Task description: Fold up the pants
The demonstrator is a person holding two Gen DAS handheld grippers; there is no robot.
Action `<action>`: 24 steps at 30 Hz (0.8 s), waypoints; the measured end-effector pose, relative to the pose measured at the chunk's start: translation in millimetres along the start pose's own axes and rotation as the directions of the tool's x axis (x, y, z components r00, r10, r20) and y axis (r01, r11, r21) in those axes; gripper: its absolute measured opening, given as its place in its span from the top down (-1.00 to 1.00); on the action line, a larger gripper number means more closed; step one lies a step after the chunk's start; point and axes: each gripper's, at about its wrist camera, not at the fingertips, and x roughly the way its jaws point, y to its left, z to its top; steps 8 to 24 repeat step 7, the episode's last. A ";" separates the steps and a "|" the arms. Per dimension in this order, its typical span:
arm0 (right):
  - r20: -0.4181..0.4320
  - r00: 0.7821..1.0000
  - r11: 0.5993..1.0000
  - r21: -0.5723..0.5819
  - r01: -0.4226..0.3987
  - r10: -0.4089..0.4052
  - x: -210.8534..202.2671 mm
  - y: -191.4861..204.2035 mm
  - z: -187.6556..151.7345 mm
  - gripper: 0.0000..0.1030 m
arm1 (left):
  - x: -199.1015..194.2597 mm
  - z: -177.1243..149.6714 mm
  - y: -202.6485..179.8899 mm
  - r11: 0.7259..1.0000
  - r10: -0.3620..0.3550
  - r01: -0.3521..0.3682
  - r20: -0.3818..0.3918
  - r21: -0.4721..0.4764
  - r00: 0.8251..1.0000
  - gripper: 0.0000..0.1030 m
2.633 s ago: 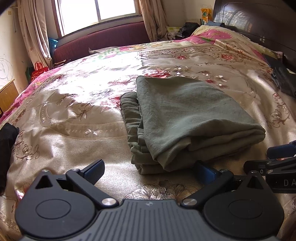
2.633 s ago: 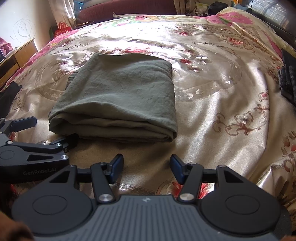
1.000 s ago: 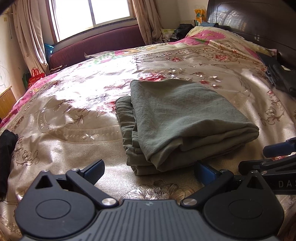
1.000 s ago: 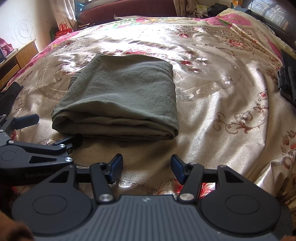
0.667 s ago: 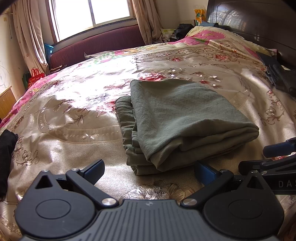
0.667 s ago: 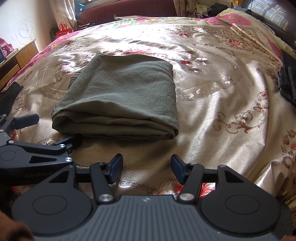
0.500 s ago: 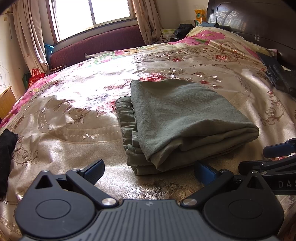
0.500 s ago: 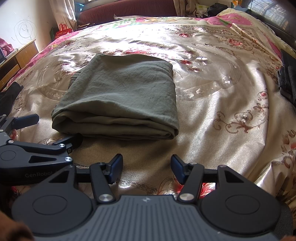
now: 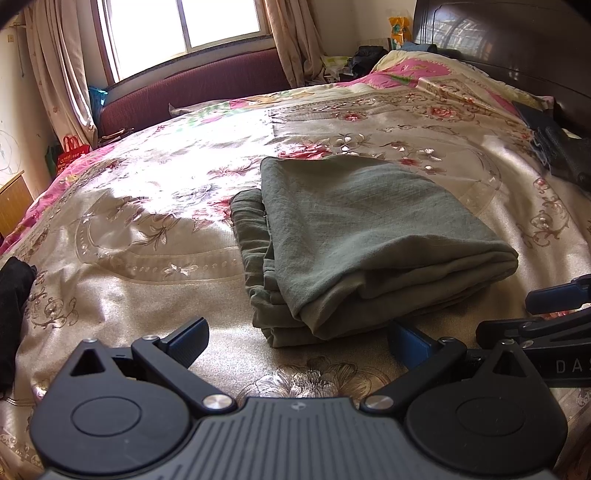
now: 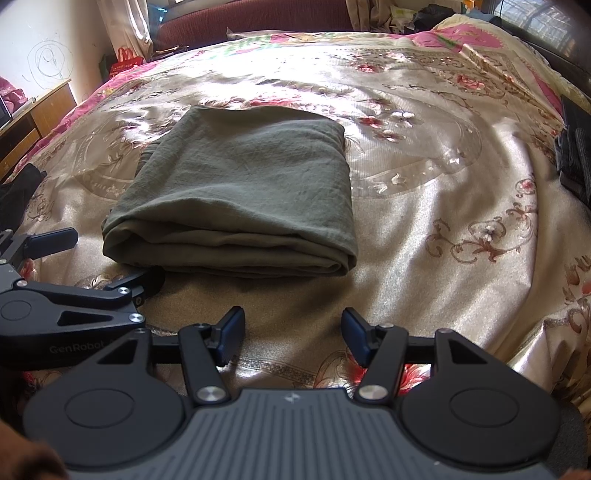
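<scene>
On the bed, green pants are seen folded into a neat stack.
Left gripper and right gripper are held at 6 o'clock of it, jaws spread, nothing pinched.

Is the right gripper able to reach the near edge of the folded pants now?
Probably yes. The right gripper is open and empty, and only bare bedspread lies between it and the folded pants.

Sunlit window, beige curtains, maroon bench, dark headboard, floral bedspread.
</scene>
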 end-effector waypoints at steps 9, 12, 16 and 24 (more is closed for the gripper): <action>0.001 1.000 1.000 -0.001 0.001 -0.001 0.6 -0.9 0.3 -0.15 | 0.3 0.0 0.2 1.000 0.000 0.000 -0.001 0.000 1.000 -1.00; 0.001 1.000 1.000 -0.001 0.001 -0.001 0.6 -0.9 0.3 -0.15 | 0.3 0.0 0.2 1.000 0.000 0.000 -0.001 0.000 1.000 -1.00; 0.001 1.000 1.000 -0.001 0.001 -0.001 0.6 -0.9 0.3 -0.15 | 0.3 0.0 0.2 1.000 0.000 0.000 -0.001 0.000 1.000 -1.00; 0.001 1.000 1.000 -0.001 0.001 -0.001 0.6 -0.9 0.3 -0.15 | 0.3 0.0 0.2 1.000 0.000 0.000 -0.001 0.000 1.000 -1.00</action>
